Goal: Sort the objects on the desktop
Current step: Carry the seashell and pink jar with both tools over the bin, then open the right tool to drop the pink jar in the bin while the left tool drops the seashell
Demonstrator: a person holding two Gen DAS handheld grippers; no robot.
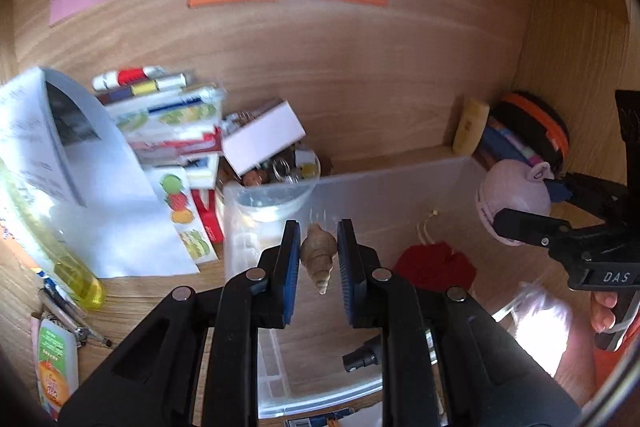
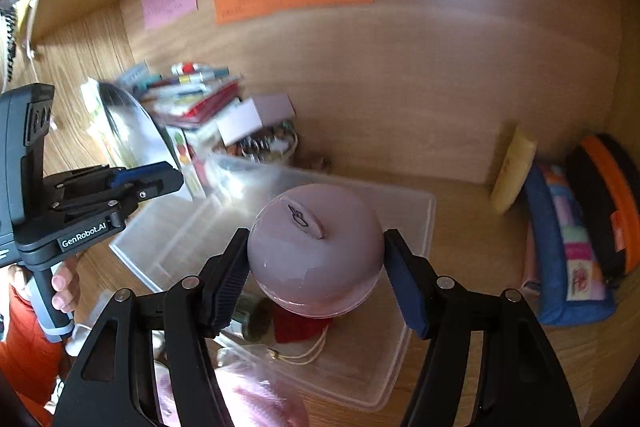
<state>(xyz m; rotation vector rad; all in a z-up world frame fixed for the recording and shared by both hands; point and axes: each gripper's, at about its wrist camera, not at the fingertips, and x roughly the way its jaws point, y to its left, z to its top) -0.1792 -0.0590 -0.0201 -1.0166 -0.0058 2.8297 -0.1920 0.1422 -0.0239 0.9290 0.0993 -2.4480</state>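
My left gripper point(image 1: 319, 259) is shut on a beige spiral seashell point(image 1: 318, 254), pointed end toward me, held above the clear plastic bin point(image 1: 360, 183). My right gripper point(image 2: 316, 267) is shut on a round mauve apple-shaped container point(image 2: 316, 251) with a small leaf tag on top, also held over the bin point(image 2: 420, 219). The right gripper point(image 1: 532, 227) and its mauve container point(image 1: 516, 193) show at the right of the left wrist view. The left gripper point(image 2: 160, 179) shows at the left of the right wrist view. A red fabric piece point(image 1: 436, 265) with a cord lies inside the bin.
A stack of booklets and boxes point(image 1: 172, 123) and a jar of clips point(image 1: 280, 171) stand left of the bin. A yellow bottle point(image 1: 76, 275) and pens lie front left. A yellow sponge point(image 2: 512, 171), a blue pouch point(image 2: 568, 251) and an orange-black case point(image 2: 608, 195) sit at the right wall.
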